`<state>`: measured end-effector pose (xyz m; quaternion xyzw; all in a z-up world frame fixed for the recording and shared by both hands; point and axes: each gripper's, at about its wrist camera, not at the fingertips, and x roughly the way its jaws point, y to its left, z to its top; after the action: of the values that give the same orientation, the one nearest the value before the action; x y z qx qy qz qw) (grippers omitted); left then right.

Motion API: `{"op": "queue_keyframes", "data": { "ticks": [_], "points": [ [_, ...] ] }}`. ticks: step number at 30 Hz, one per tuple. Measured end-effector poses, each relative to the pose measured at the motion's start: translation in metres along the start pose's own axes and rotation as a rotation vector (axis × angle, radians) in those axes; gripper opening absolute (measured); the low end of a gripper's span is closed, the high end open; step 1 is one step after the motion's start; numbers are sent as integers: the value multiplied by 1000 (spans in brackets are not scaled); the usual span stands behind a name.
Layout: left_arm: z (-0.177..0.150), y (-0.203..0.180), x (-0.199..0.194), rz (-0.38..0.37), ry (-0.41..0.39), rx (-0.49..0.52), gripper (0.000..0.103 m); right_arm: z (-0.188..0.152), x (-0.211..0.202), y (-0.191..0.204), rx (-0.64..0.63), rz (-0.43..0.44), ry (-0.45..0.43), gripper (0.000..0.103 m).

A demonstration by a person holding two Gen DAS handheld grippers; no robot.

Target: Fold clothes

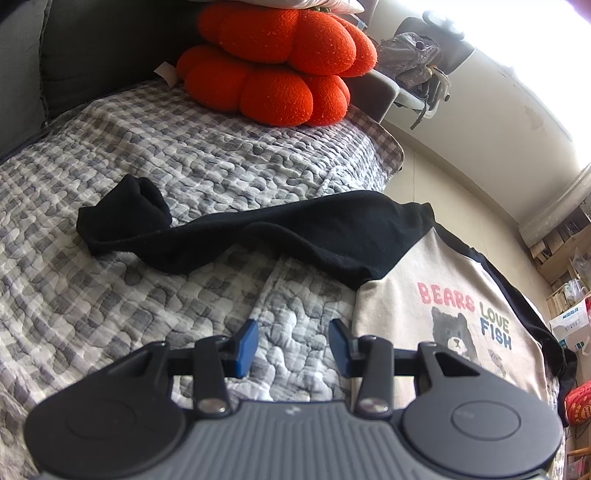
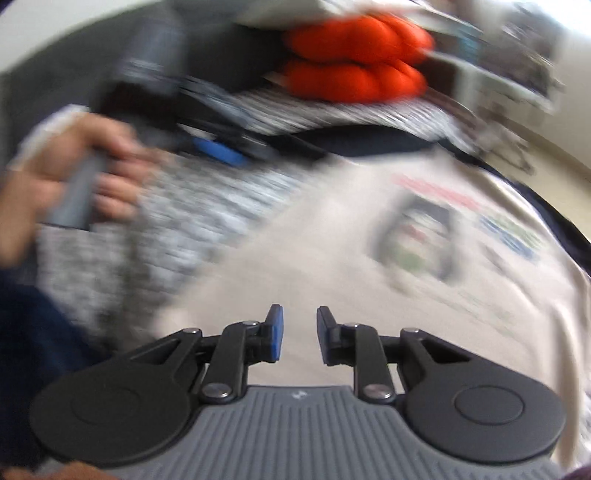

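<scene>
Two tools: your left tool hangs with jaws apart and empty over the quilt; your right tool is narrowly apart, empty.
Shirt: flat on the bed, black sleeve stretched sideways.
Step, likely: fold that sleeve inward.
Tip: pinch its cuff, lay it smoothly across.

Checked quilt, orange cushions — bright window
</scene>
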<state>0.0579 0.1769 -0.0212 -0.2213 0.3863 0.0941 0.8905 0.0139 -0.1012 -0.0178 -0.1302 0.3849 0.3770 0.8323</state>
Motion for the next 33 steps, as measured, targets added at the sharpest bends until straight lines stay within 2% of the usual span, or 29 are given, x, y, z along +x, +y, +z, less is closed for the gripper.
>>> {"op": "queue_keyframes", "data": {
  "ticks": [3,7,11,12,14,16,20,29,30,33],
  "points": [
    [-2,-4,0,-2,1,14,43,-13,11,-23,48,-54,77,25],
    [-3,-5,-1,-6,0,18,43,-25,4,-38,57,-60,84,25],
    [-2,-5,-3,-16,-1,10,43,-36,-12,-66,152,-143,81,25],
    [-2,-5,-3,-18,-3,11,43,-40,-17,-78,195,-169,76,29],
    [-3,-7,-3,-21,-3,14,43,-51,-28,-99,264,-273,84,30],
    [-4,-9,-3,-22,0,17,43,-63,-40,-117,322,-330,86,30],
    [-7,-13,-4,-26,2,26,43,-88,-69,-131,424,-330,42,30],
    [-13,-18,-5,-25,7,36,43,-136,-121,-147,745,-272,-71,30],
    [-13,-18,-5,-25,7,36,43,-140,-126,-148,768,-283,-84,32],
    [-14,-20,-5,-26,5,47,43,-141,-119,-148,754,-316,-43,33]
  ]
}}
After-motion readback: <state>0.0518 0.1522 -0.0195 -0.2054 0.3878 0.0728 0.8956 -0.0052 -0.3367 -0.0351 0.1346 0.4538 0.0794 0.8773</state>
